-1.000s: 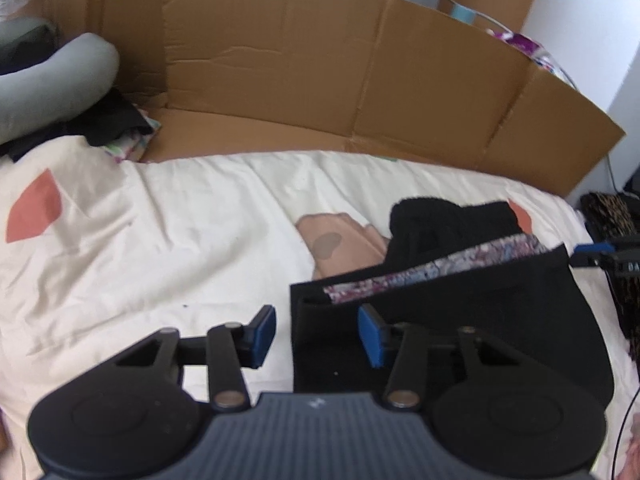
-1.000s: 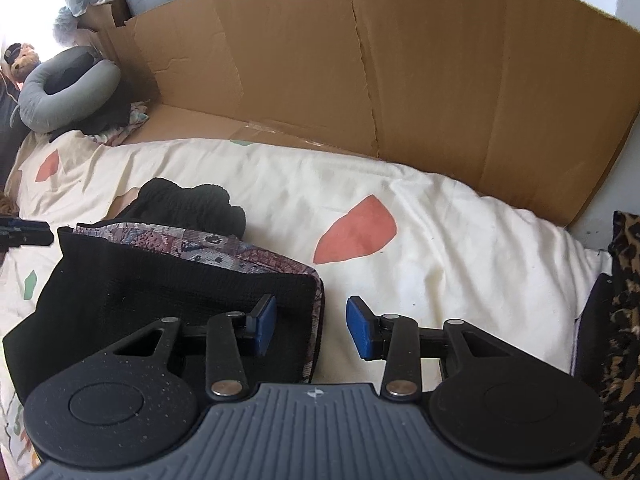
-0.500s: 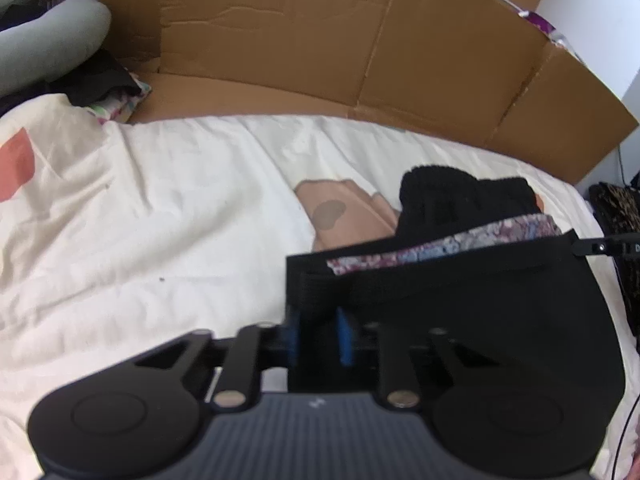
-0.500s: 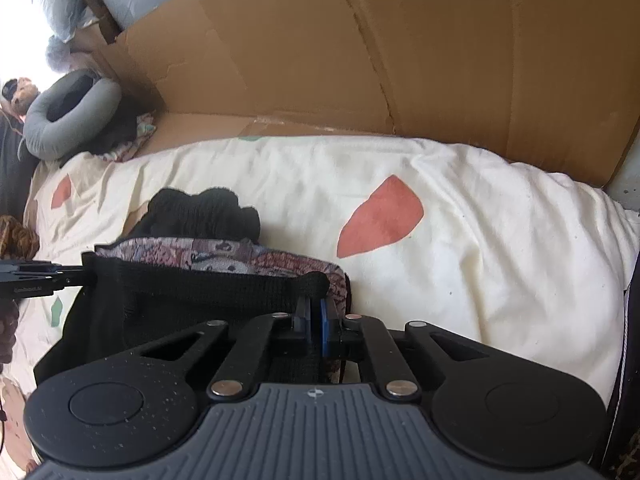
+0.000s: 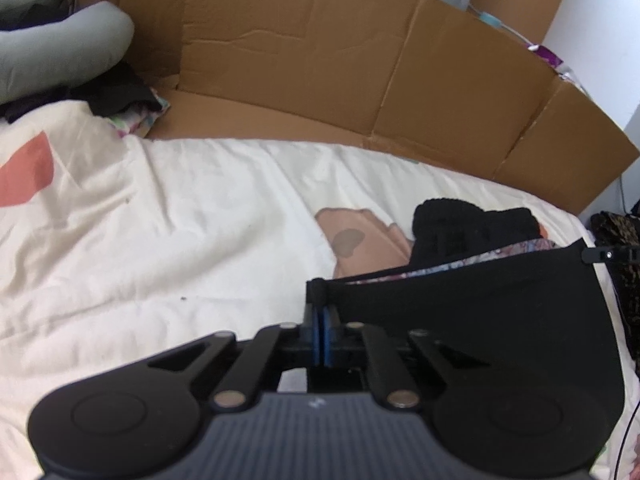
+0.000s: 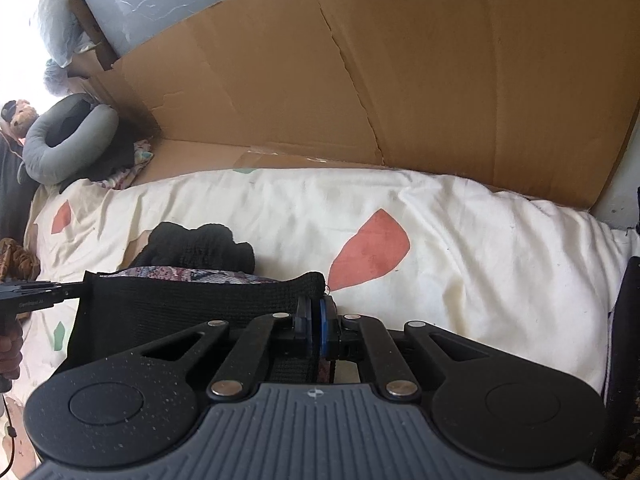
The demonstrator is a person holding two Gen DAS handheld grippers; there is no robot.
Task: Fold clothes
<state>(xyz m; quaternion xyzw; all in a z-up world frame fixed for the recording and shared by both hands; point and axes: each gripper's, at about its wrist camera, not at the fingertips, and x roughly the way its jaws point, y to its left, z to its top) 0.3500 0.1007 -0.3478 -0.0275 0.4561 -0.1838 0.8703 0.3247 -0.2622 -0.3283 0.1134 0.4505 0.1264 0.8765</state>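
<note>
My left gripper [image 5: 321, 322] has its blue pads pressed together on the left corner of the black garment [image 5: 480, 312]; a second ago these jaws stood wide on either side of that corner, with nothing pinched. My right gripper [image 6: 316, 326] is likewise clamped on the opposite corner, where the knit hem [image 6: 308, 282] bunches just above the pads; it too was wide apart a second ago. The change, then, is two grips made at once.

In the left wrist view, the garment's top edge stretches from my pads toward 2 o'clock, ending at the tip of the other gripper at 3 o'clock. Behind that edge, a strip of patterned fabric [image 5: 516, 251] shows, and beyond it, a black knitted item [image 5: 460, 224] lies on the cream bedcover [image 5: 180, 240]. The cardboard wall [image 5: 360, 80] closes the scene from 10 to 2 o'clock, and a grey cushion [image 5: 60, 48] sits at 10 o'clock.

Judgement: with both near corners secured and the edge held taut between them, the garment is ready to be lifted and carried over for a fold; the fold itself is not yet made.
</note>
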